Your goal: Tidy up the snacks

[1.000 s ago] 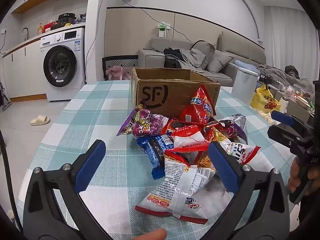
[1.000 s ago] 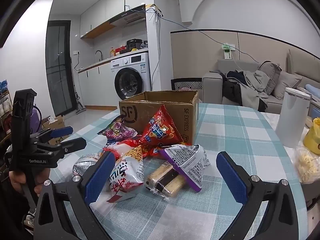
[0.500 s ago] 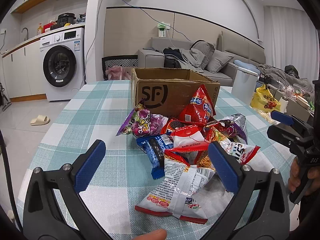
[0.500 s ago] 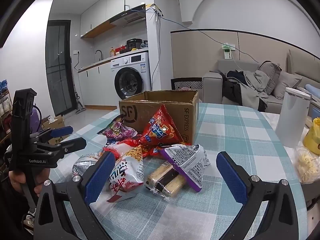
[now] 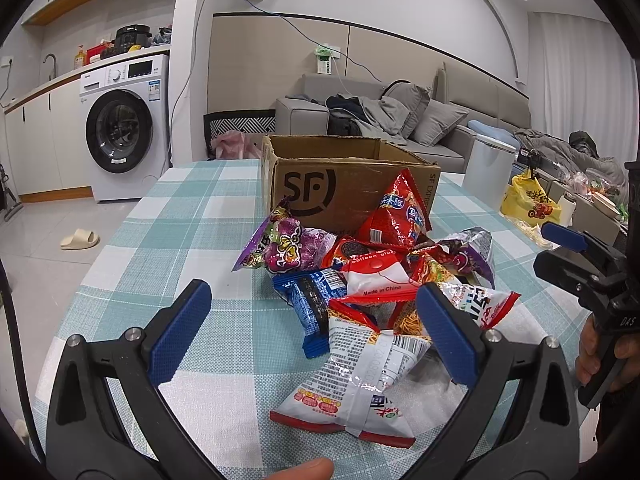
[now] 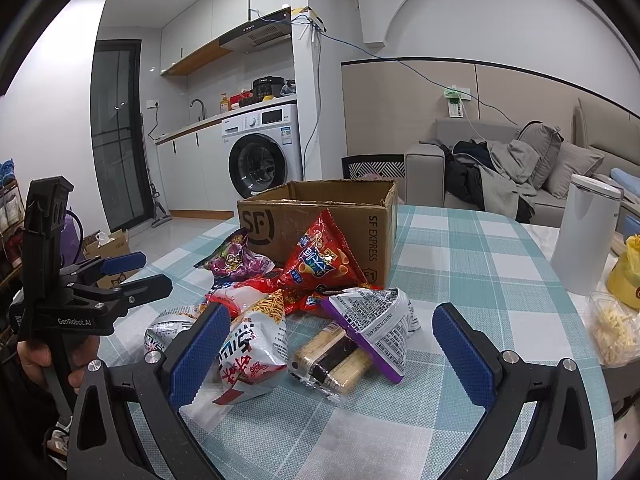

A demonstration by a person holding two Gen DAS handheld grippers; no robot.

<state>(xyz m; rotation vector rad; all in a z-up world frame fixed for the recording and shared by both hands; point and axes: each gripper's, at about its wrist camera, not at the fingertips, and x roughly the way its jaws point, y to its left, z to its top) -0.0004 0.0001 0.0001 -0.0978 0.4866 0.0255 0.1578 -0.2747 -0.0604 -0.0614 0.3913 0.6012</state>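
Observation:
A pile of snack packets lies on the checked table in front of an open cardboard box (image 5: 352, 184), also in the right wrist view (image 6: 320, 216). The pile holds a purple packet (image 5: 284, 248), a red triangular packet (image 5: 396, 216), a blue biscuit pack (image 5: 314, 304) and a white-and-red bag (image 5: 356, 384). My left gripper (image 5: 312, 332) is open and empty, just short of the pile. My right gripper (image 6: 328, 352) is open and empty, facing a clear pack of wafer biscuits (image 6: 332, 360) and a white noodle-snack bag (image 6: 248, 348).
A white canister (image 6: 584, 236) and a yellow bag (image 6: 628, 272) stand at the table's right side. The tablecloth (image 5: 180, 240) is bare left of the pile. A washing machine (image 5: 124, 128) and a sofa (image 5: 400, 116) stand beyond the table.

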